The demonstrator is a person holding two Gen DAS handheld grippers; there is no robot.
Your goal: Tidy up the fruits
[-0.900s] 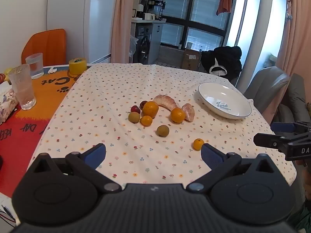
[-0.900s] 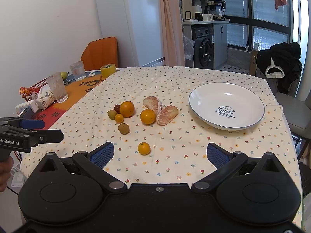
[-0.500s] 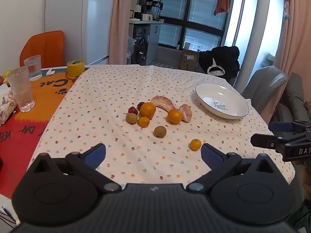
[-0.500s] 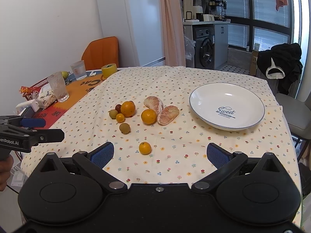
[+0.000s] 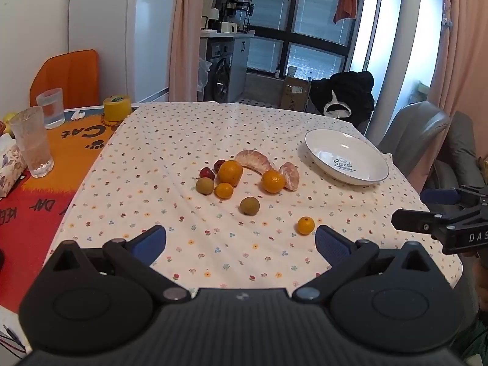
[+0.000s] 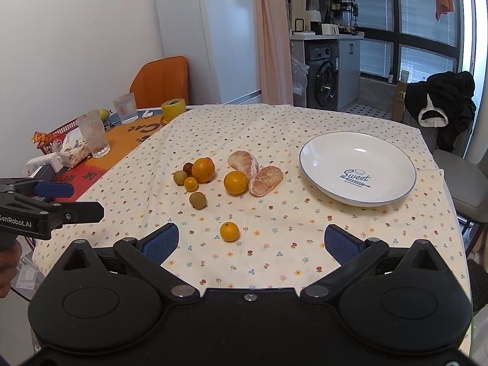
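Fruit lies on a floral tablecloth [image 6: 274, 128]: two oranges [image 6: 203, 170] [image 6: 235, 182], two peeled pomelo segments [image 6: 243, 161] [image 6: 266, 180], small green-brown fruits [image 6: 197, 199], dark plums [image 5: 206, 172] and a lone small orange [image 6: 229, 231] nearest me. An empty white plate [image 6: 396, 164] marked "Sweet" sits at the right. My right gripper [image 6: 251, 242] hovers open above the near table edge, the small orange just beyond its fingers. My left gripper [image 5: 241, 239] is open too, held back from the fruit. Each gripper shows in the other's view, at the side edges.
Two drinking glasses [image 5: 32, 140] [image 5: 51, 108], a yellow tape roll [image 5: 117, 108] and a tissue pack [image 5: 9, 166] stand on the orange mat at the left. An orange chair [image 6: 160, 80] is behind; a grey chair [image 5: 414, 131] with dark clothing stands at the right.
Both grippers have drawn slightly back and up from the table, so the fruit looks a little farther. Nothing was grasped or shifted.
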